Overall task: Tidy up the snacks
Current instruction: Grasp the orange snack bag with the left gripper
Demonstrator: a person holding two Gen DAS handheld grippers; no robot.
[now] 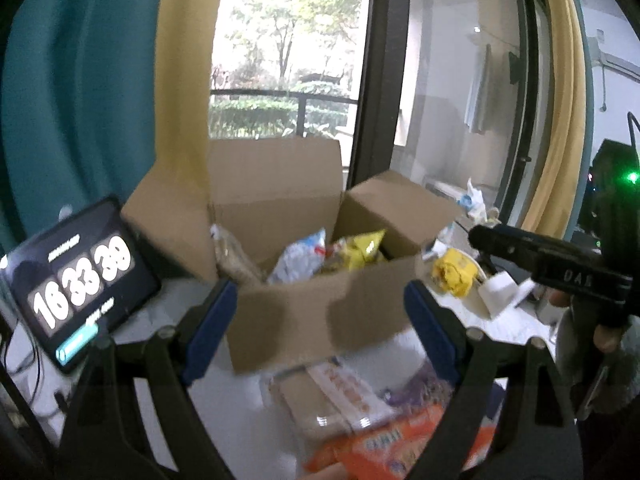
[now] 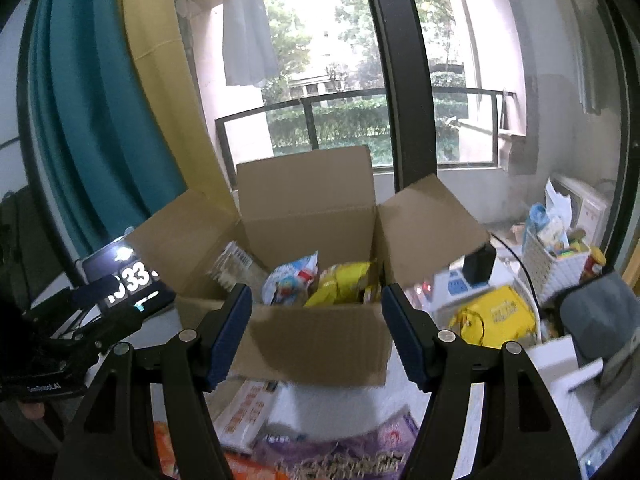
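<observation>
Both my left gripper and right gripper hang wide and empty before the box. Packets lie just in front of it: light, crinkly, probably slippery; I'd pinch an edge seam gently.

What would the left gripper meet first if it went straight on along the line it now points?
Probably the near wall of the cardboard box. The left gripper is open and empty, and that wall fills the gap between its fingers. Snack packets lie lower, in front of the box; depth is unclear, so it might brush them first.
</observation>
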